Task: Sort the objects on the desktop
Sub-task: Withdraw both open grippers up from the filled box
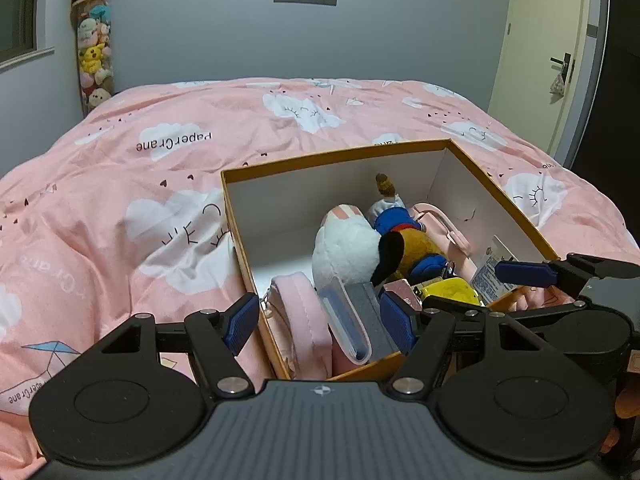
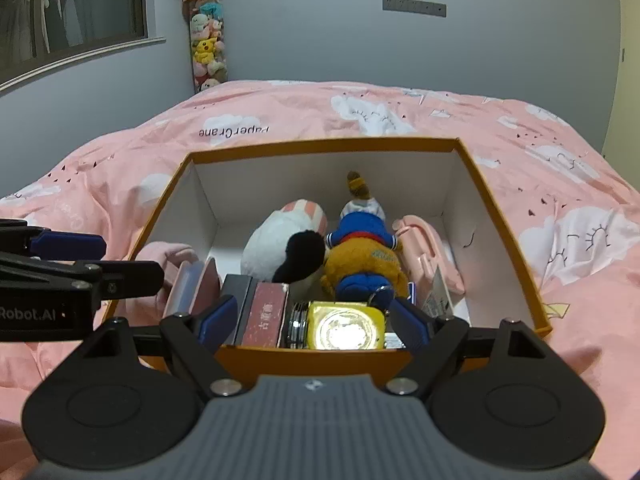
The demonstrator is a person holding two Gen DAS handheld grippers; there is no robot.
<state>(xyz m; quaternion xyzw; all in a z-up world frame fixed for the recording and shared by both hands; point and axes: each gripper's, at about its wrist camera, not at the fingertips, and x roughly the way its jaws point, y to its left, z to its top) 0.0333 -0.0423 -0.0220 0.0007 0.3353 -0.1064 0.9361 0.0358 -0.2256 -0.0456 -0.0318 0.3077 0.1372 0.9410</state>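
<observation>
An orange cardboard box (image 2: pixel 320 145) with white inner walls sits on the pink bed. It holds a white plush (image 2: pixel 276 246), a brown plush in blue clothes (image 2: pixel 362 256), a pink case (image 2: pixel 424 248), a yellow tin (image 2: pixel 346 330), a dark red box (image 2: pixel 264 318) and a pink pouch (image 1: pixel 300 320). My right gripper (image 2: pixel 314 326) is open and empty over the box's near wall. My left gripper (image 1: pixel 320 326) is open and empty over the box's near left corner (image 1: pixel 256 300). The right gripper's blue fingers (image 1: pixel 524 274) show at the right of the left wrist view.
A pink cloud-print duvet (image 1: pixel 160 184) covers the bed all around the box. A tall tube of plush toys (image 1: pixel 94 52) stands in the far left corner against the grey wall. A door (image 1: pixel 560 72) is at the far right.
</observation>
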